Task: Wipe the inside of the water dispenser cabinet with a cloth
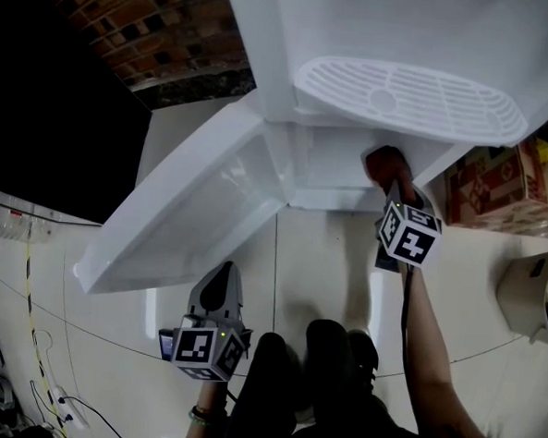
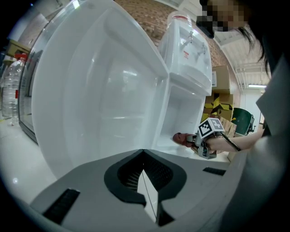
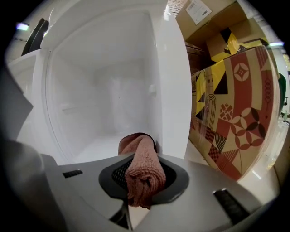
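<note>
Where the cloth is: we are holding the reddish-brown cloth (image 3: pixel 142 170) low in the mouth of the water dispenser cabinet (image 3: pixel 104 104), close beside its right-hand wall. Its folded front end is sticking out past the jaws toward the cabinet's white floor, and we cannot tell whether it is touching that floor.
Right gripper: our right gripper (image 3: pixel 142 181) is clamping the cloth, jaws closed on its rolled middle, and is pointing into the cabinet from the front.
Cabinet: it is standing open and showing us white inner walls.
Door: the cabinet door (image 1: pixel 191 213) is standing wide open to the left, its inner face filling most of the left gripper view.
Left gripper: we are holding our left gripper (image 1: pixel 219 289) well apart from the cabinet, below the door's edge in the head view. Its jaws are lying together with nothing between them.
Drip tray: a slotted white grille (image 1: pixel 406 97) is jutting out above the cabinet opening.
Surroundings: patterned cardboard boxes (image 3: pixel 235 104) are standing just to the right of the dispenser, on a pale tiled floor (image 1: pixel 318 262).
</note>
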The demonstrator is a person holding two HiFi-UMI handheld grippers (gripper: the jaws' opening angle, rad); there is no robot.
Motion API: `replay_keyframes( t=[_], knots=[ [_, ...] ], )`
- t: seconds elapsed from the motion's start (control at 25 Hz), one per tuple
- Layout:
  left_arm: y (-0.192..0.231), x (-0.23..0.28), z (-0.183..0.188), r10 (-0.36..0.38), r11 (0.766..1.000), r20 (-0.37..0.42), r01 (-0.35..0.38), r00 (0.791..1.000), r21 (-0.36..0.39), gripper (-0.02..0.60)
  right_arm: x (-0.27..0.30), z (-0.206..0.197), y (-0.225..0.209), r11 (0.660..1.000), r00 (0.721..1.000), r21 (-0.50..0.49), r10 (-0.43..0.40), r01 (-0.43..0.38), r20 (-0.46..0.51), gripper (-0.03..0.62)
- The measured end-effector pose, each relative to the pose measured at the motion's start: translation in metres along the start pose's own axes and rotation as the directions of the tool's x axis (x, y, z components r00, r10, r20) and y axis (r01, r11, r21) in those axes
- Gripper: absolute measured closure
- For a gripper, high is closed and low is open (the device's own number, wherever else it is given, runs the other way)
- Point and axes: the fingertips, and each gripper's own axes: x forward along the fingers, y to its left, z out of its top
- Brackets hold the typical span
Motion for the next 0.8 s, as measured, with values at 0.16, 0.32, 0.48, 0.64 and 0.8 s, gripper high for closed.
replay_keyframes(
  t=[0.16,0.32,0.48,0.64,0.8],
  knots=[
    [-0.002,0.0,0.0,-0.007,1.0,-0.003,0.007,1.0,0.007,0.598,-0.014,0.008,0.033,0.996,0.995,-0.004,0.091,-0.091,0.051,0.519],
    [-0.012,0.002,0.002,-0.02,1.0,-0.002,0.02,1.0,0.0,0.598,-0.041,0.008,0.11,0.955,0.951,-0.093,0.292,-0.283,0.102,0.519],
    [-0.016,0.002,0.0,-0.028,1.0,-0.007,0.028,1.0,0.002,0.598,-0.053,-0.017,0.171,0.886,0.899,-0.202,0.435,-0.417,0.054,0.518],
    [-0.014,0.0,-0.003,-0.031,0.999,-0.007,0.031,1.0,0.013,0.598,-0.036,-0.037,0.156,0.906,0.925,-0.202,0.381,-0.372,0.003,0.519],
    [-0.013,0.0,-0.003,-0.032,0.999,-0.003,0.032,0.999,0.007,0.598,-0.024,-0.033,0.085,0.967,0.972,-0.101,0.234,-0.232,0.005,0.518]
  ],
)
